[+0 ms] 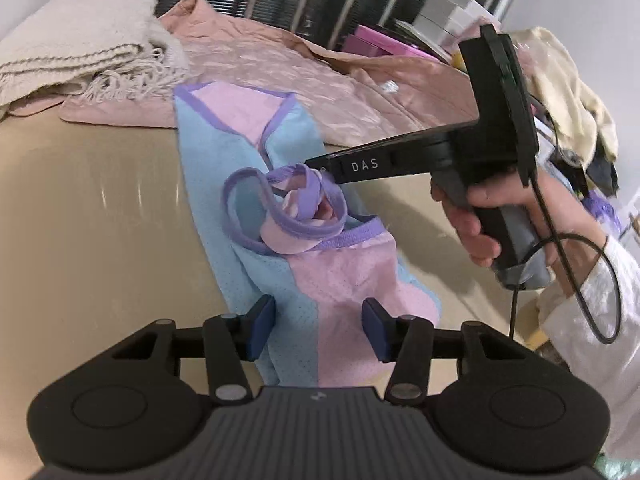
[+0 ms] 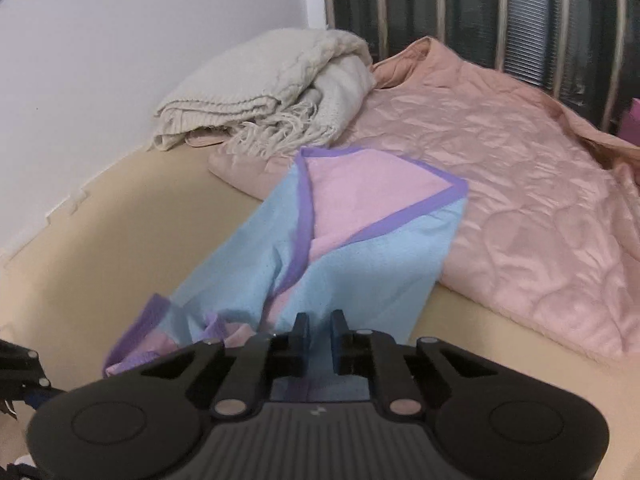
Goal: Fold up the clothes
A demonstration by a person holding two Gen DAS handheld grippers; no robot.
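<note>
A mesh top (image 1: 256, 148) in light blue and pink with purple trim lies stretched out on a tan surface (image 1: 100, 200). Its purple straps (image 1: 288, 208) are bunched in a loop near the middle. My left gripper (image 1: 319, 326) stands open over the near end of the top, with the cloth lying flat between its blue pads (image 1: 262, 322). A person's hand (image 1: 500, 208) holds my right gripper (image 1: 320, 166), whose tips are at the strap bunch. In the right wrist view the right gripper (image 2: 320, 332) is shut on a fold of the top (image 2: 360, 248).
A pink quilted blanket (image 2: 520, 184) lies behind the top, which partly overlaps it. A cream fringed knitted throw (image 2: 272, 80) sits at the back left. At the right are pink boxes (image 1: 372, 42), a cream cloth (image 1: 568, 92) and a cable (image 1: 600, 280). Dark slats (image 2: 480, 8) line the back.
</note>
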